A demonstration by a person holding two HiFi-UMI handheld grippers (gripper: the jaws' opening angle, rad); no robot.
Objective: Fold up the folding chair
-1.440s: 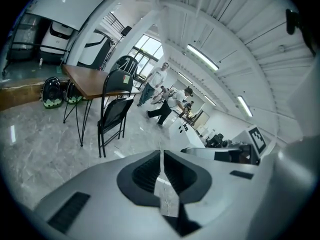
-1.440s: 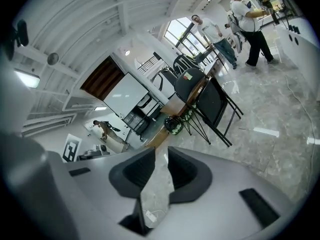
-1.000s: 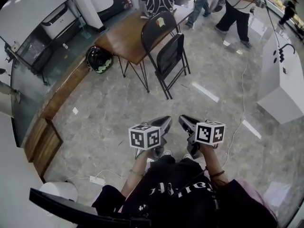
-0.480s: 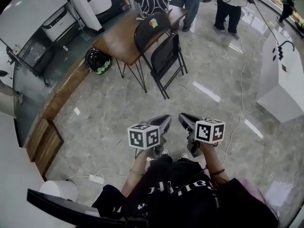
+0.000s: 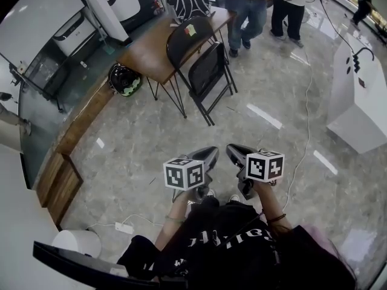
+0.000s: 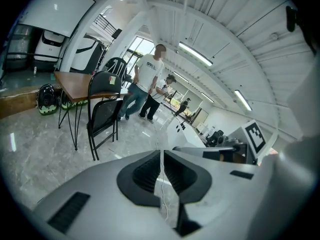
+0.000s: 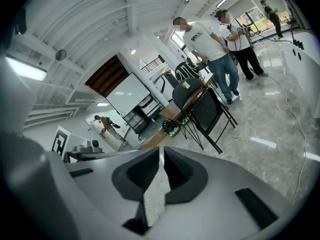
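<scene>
Right hand-held gripper (image 7: 161,151) facing a black folding chair (image 7: 206,108)
Jaws together, nothing between them; the chair stands beside a brown desk (image 7: 170,114), two people (image 7: 210,44) behind it, perhaps a helmet (image 7: 171,128) underneath.

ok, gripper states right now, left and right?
Left gripper: shut, nothing in it.
Right gripper: jaws closing, all but together, nothing between them.
</scene>
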